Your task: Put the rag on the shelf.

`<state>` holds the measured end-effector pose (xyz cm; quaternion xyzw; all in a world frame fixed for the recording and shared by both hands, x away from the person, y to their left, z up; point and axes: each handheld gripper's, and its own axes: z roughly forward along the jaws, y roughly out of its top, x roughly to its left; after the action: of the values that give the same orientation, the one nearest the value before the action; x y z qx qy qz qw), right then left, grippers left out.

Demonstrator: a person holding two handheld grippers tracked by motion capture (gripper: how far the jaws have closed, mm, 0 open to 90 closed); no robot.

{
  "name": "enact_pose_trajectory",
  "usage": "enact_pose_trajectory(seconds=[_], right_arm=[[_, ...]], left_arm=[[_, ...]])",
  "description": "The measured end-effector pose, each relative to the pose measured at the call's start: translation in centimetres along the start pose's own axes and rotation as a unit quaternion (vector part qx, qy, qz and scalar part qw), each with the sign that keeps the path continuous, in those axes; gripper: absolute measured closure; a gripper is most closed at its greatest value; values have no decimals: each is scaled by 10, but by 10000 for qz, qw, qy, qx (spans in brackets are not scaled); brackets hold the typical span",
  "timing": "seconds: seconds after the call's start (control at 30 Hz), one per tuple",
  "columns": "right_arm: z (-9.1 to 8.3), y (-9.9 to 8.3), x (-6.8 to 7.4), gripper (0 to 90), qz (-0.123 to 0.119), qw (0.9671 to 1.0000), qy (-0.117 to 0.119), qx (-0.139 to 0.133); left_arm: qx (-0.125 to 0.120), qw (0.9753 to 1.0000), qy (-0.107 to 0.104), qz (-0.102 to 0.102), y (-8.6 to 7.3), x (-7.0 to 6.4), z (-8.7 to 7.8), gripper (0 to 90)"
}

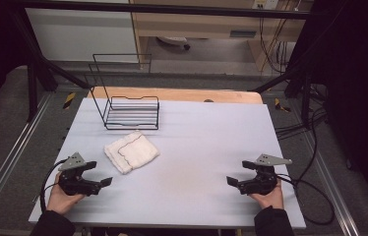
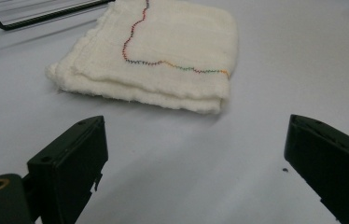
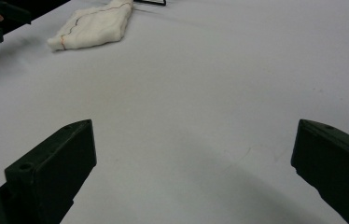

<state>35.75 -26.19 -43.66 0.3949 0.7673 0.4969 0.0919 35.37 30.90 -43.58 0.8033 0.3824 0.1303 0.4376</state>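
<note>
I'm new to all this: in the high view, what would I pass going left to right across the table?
Left gripper → folded white cloth, with the wire rack behind it → a bare stretch of grey table → right gripper.

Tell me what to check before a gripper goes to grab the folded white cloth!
1. Left gripper open wide enough for the cloth: ok, jaws stand well apart.
2. Right gripper open and holding nothing: ok.
3. Folded white cloth lying flat on the table, touching nothing else: ok.
4. Path from left gripper to cloth free: ok, bare table lies between them.
5. Wire rack out of the way: ok, it stands behind the cloth, apart from it.
6. Layers will lift together: cannot tell.
</note>
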Motion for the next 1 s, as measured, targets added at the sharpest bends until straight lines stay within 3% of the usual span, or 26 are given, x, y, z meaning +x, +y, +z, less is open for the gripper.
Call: enact_pose_trajectory(seconds=[0.3,0.57,0.8,1.0], right_arm=[[-1,0,-1,6,7,10000,-27,-24],[1,-1,0,7,26,10000,-11,5],[4,-1,1,6,-30,9999,-43,95],[4,0,2,6,-54,9999,-70,113]], left_arm=[[34,10000,35,-28,3,-1,1,60],[6,9999,114,-11,10,-9,2,84],[130,9999,70,80,16,-22,14,143],[282,9995,148,87,21,-30,28,246]])
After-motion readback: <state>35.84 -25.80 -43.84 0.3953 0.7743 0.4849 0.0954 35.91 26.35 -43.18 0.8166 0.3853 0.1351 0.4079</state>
